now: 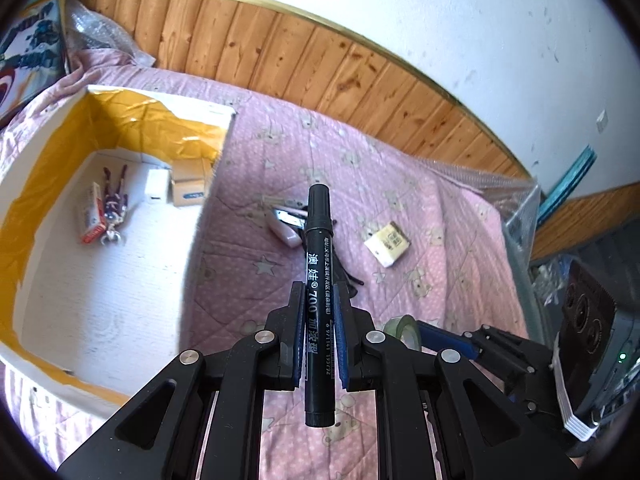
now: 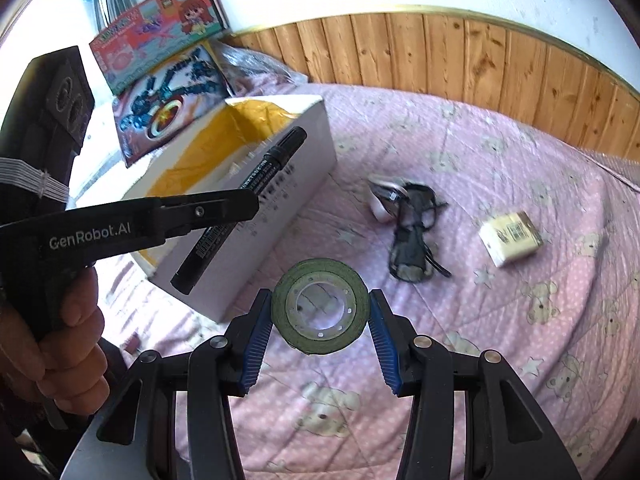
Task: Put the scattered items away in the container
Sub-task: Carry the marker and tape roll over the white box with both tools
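Two hand-held grippers work over our pink bed quilt (image 2: 460, 360). Our left hand-held gripper (image 1: 318, 292) clamps a black marker (image 1: 318, 280), lifted just right of the white container (image 1: 48, 216). Our right hand-held gripper (image 2: 320, 312) grasps a green tape roll (image 2: 320, 306) between its blue pads. Mid-bed lie a black strap bundle (image 2: 412, 236) and a small cream box (image 2: 510, 238), apart.

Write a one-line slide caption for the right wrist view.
Right gripper brackets a tape roll while the left gripper carries a black marker beside the white box.
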Tool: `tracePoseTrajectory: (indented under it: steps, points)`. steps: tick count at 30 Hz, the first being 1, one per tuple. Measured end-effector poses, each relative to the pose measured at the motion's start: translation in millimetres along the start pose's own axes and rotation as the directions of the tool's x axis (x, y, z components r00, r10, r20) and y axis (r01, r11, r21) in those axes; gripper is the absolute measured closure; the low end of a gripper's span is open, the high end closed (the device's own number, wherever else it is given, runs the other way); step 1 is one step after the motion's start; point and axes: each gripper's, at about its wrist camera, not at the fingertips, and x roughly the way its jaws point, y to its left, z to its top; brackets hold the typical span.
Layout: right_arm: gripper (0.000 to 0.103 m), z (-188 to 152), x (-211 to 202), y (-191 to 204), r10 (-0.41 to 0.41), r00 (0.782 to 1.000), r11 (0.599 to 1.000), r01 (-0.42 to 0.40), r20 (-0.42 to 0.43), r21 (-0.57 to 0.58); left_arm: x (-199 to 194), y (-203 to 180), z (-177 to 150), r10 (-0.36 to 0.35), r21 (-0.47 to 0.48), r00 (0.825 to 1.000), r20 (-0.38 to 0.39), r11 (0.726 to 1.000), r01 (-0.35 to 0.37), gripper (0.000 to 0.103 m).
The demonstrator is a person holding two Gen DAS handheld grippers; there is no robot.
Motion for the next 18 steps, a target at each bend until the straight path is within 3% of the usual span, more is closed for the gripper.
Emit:
tracePoseTrajectory:
  steps: [5,10,18]
  points:
    - [0.054,9.3,-10.0,14.8,0.046,0.998,0.999,-0.046,0.043,-0.011,-28.6,14.7,10.4,0.01,0.015,1.0,0.018,1.0,-0.011,0.09]
    - [0.054,18.5,-13.1,29.4,0.064,0.996,0.997,-0.062,0.069,-0.035,-54.1,30.2,21.0,0.065,0.05,0.997,0.042,0.996,-0.067,0.09]
    - [0.054,27.7,-10.5,41.9,0.078,0.993,0.996,-0.073,0.089,-0.059,-75.2,61.6,26.7,0.089,0.02,0.994,0.059,0.996,-0.091,0.09]
